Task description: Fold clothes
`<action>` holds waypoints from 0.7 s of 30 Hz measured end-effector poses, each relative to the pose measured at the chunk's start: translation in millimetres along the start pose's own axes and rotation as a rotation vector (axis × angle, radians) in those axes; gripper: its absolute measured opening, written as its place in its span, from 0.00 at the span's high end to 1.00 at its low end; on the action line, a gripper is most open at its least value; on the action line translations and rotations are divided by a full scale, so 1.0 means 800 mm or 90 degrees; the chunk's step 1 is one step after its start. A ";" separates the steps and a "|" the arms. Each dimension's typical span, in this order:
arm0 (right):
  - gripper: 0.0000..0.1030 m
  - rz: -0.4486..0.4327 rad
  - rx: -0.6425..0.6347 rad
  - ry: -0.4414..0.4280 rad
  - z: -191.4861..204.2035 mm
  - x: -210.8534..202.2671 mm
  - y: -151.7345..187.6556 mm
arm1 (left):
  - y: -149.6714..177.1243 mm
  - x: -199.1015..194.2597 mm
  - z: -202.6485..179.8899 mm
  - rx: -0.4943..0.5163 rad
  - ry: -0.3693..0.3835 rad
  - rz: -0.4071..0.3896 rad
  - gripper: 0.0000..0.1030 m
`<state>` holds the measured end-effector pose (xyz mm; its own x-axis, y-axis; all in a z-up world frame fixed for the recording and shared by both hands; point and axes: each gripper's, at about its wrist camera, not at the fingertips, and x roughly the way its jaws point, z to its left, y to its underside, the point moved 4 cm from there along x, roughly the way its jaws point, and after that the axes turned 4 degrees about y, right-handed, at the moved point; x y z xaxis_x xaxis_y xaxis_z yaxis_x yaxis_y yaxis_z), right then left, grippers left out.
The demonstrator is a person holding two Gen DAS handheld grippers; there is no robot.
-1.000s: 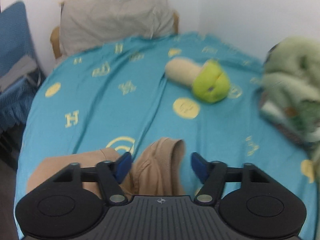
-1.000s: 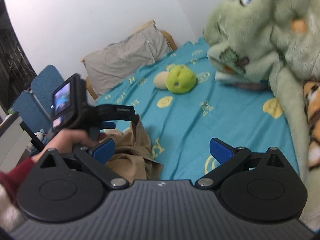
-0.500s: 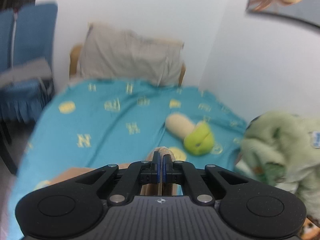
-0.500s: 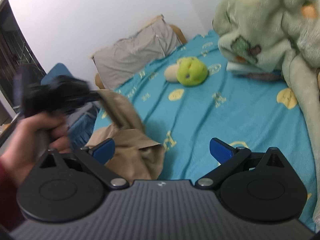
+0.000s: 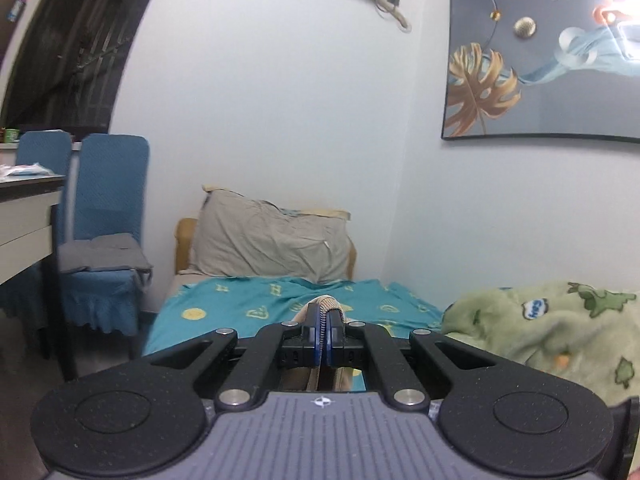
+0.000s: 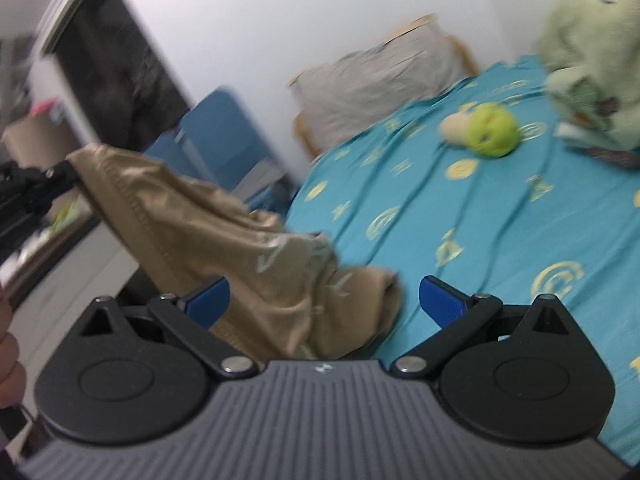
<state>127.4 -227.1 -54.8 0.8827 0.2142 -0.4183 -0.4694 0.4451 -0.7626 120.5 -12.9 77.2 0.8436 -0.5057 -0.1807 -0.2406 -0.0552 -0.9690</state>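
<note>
A tan garment (image 6: 248,248) hangs lifted above the near edge of the bed with the teal patterned sheet (image 6: 460,216). My left gripper (image 5: 324,332) is shut on its ribbed hem (image 5: 325,303), which pokes up between the blue pads. In the right wrist view the left gripper (image 6: 60,178) holds the cloth's top corner at far left. My right gripper (image 6: 324,300) is open, with the hanging cloth bunched between and behind its blue fingers, not clamped.
A grey pillow (image 5: 272,248) leans on the headboard. A green plush ball toy (image 6: 488,130) lies mid-bed. A green dinosaur blanket (image 5: 560,328) is heaped on the right. Blue chairs (image 5: 104,240) and a desk (image 5: 24,216) stand left of the bed.
My left gripper closed on the garment's hem and lifted it up and to the left. The cloth now hangs in front of my open right gripper.
</note>
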 end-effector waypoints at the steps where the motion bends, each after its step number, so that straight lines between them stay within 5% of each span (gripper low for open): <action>1: 0.00 0.016 -0.015 -0.008 0.012 0.001 0.008 | 0.007 -0.007 0.005 -0.006 -0.003 -0.005 0.98; 8: 0.00 0.118 -0.078 0.012 0.069 0.032 0.088 | 0.063 -0.016 0.055 -0.082 -0.016 -0.060 0.97; 19: 0.00 0.138 -0.059 0.167 0.047 0.076 0.113 | 0.091 -0.031 0.160 -0.206 -0.070 -0.089 0.97; 21: 0.00 0.135 -0.076 0.156 0.054 0.080 0.114 | 0.093 -0.035 0.173 -0.225 -0.076 -0.087 0.97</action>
<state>141.6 -135.2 -130.1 0.7407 0.0697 -0.6682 -0.6536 0.3049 -0.6927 145.5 116.0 -12.8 0.9238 -0.3715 -0.0930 -0.2557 -0.4178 -0.8718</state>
